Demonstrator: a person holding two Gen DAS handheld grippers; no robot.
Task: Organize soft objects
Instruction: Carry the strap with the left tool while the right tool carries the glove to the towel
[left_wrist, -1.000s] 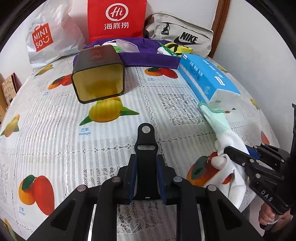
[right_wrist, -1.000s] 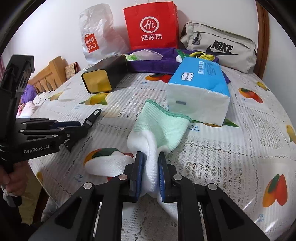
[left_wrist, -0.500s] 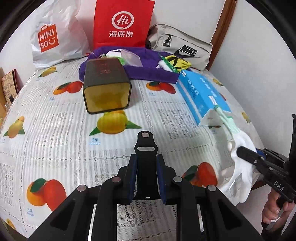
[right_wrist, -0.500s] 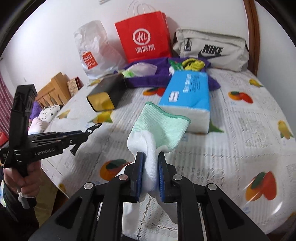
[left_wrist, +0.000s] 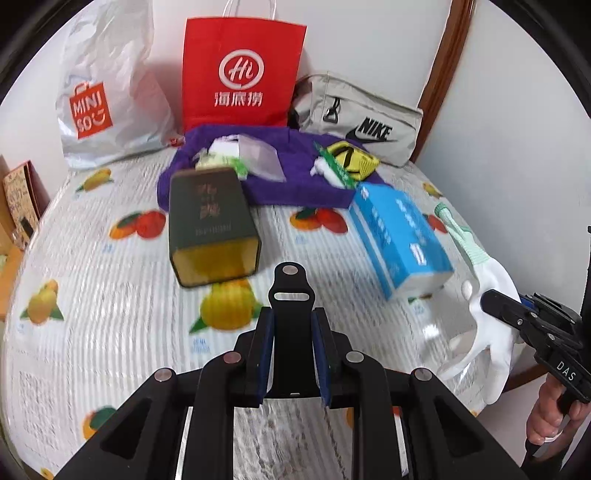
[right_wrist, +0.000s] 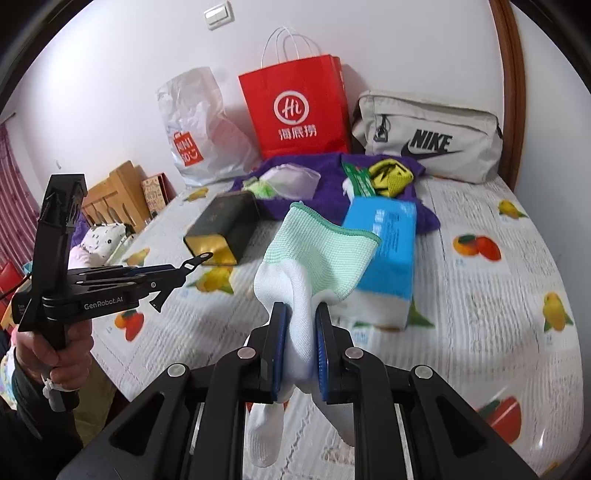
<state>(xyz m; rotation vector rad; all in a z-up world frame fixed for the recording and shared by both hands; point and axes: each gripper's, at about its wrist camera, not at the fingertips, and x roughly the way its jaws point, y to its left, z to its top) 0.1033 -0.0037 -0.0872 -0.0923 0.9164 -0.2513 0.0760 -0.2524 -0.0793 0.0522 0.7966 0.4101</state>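
Two grippers: both clamped.
Right gripper (right_wrist: 298, 343): pinches white glove (right_wrist: 301, 291) with mint cuff, off the tablecloth (right_wrist: 480, 314).
Left gripper (left_wrist: 291, 354): grips black clip (left_wrist: 291, 295).

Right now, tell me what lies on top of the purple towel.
On the purple towel lie a clear plastic packet with something white and green beside it, a green-and-white packet and a yellow-and-black item. Whatever lies beneath them is covered.

White walls (right_wrist: 110, 74) meet at a brown wooden trim (right_wrist: 511, 92) ahead — a light switch (right_wrist: 219, 14) high up, striped curtain (right_wrist: 14, 192) far left.
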